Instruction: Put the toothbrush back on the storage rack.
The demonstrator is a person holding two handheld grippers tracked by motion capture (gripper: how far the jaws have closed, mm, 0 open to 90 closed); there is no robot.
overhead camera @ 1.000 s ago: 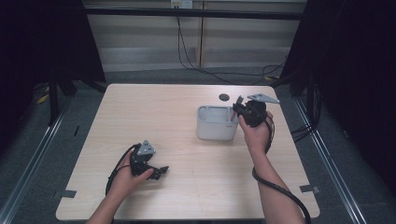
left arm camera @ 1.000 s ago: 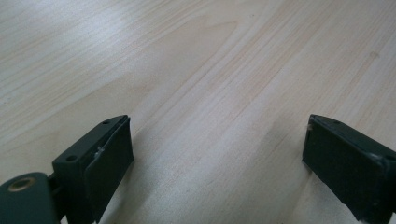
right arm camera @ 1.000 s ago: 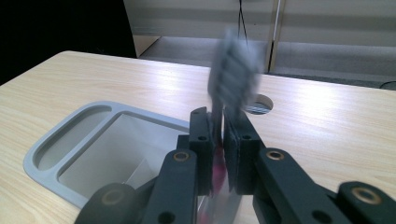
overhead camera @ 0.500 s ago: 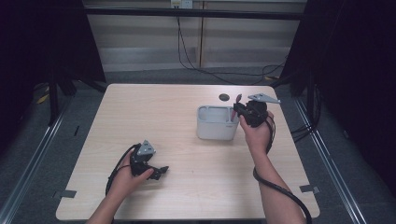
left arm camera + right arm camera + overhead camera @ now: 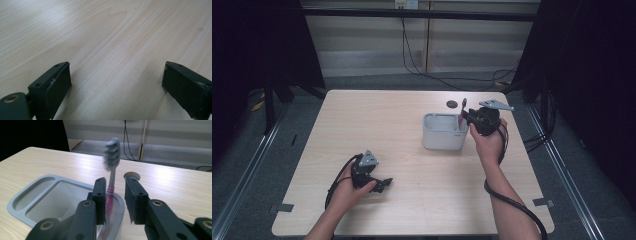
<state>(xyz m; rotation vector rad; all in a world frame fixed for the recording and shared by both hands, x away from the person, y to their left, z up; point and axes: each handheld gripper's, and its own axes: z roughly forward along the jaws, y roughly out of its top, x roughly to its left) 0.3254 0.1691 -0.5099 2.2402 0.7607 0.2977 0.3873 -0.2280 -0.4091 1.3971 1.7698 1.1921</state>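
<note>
On the left of the worktop, near its front edge, the left gripper lies low on the pale wood in the person's left hand, pointing toward the right. Its own view shows the two black jaws standing wide apart with bare wood grain between them, so it is open and holds nothing.

Further right, past the middle of the worktop, stands a grey container with an inner rim and a narrow side compartment. Just beside its right wall the right gripper is held up in the person's right hand, with the grey three-cornered plate on top.

A toothbrush stands upright between the jaws of the right gripper, bristle head up and blurred, its pink ribbed grip low over the container's edge. These jaws have just been opening: the left pad is close against the handle, while the right pad stands clear of it with a gap. A small round hole sits in the worktop just behind the container.
</note>
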